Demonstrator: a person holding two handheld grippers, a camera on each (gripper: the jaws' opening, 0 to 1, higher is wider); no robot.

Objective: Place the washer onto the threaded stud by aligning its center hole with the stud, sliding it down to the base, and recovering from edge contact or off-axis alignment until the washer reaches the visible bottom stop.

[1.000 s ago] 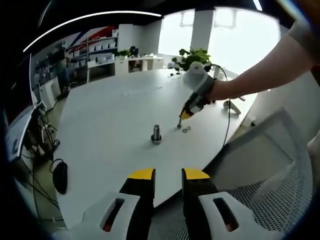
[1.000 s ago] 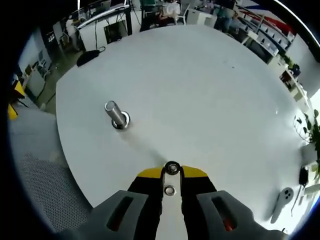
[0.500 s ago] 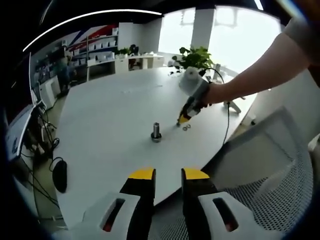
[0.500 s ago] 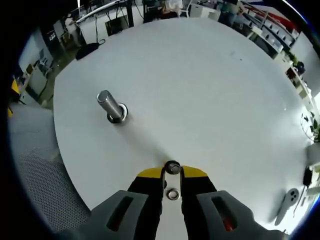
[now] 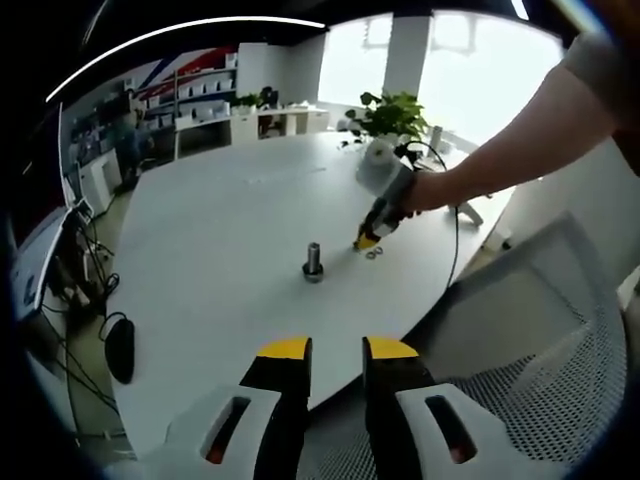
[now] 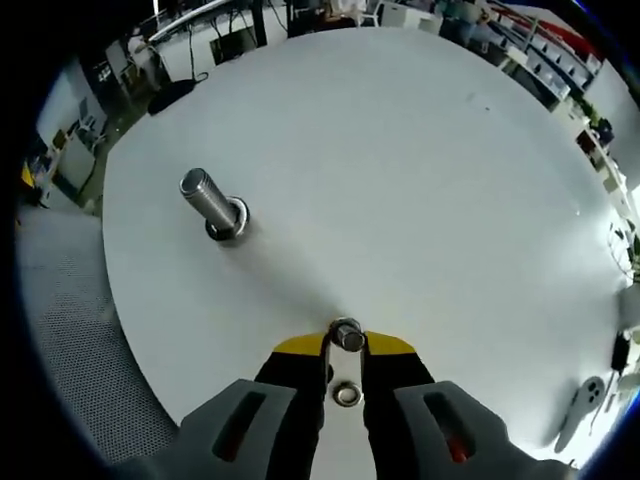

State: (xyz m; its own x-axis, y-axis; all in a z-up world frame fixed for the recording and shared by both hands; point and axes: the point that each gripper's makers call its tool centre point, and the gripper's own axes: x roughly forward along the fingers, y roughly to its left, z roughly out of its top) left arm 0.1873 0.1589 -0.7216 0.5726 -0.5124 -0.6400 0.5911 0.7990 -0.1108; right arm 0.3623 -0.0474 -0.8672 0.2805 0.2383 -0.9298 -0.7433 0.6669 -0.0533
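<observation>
Step in hand: carry to the stud. Your right gripper point(image 6: 345, 345) has its fingers pinched on a washer point(image 6: 346, 335), held on edge at the yellow tips, above the worktop point(image 6: 420, 180). A second small ring point(image 6: 346, 393) shows lower between the fingers; you cannot tell from here whether it lies on the worktop.

Threaded stud point(image 6: 203, 194): short bright metal cylinder, upright on a wider round base, well apart to the left and farther off. Its top looks bare; no washer is on it yet.

Next move, as a judgement: you bring the washer over the stud, lay it flat, set the centre hole on the axis, then lower it; a tilted ring would likely catch on the threads.

Left gripper point(image 5: 335, 348): fingers slightly apart, holding nothing, back off the near edge of the worktop. From it, two loose rings point(image 5: 374, 254) lie just right of the stud point(image 5: 313, 263).

Materials: worktop white, smooth, rounded; washer thin, shiny, flat metal; mesh chair point(image 5: 540, 380) at right.
</observation>
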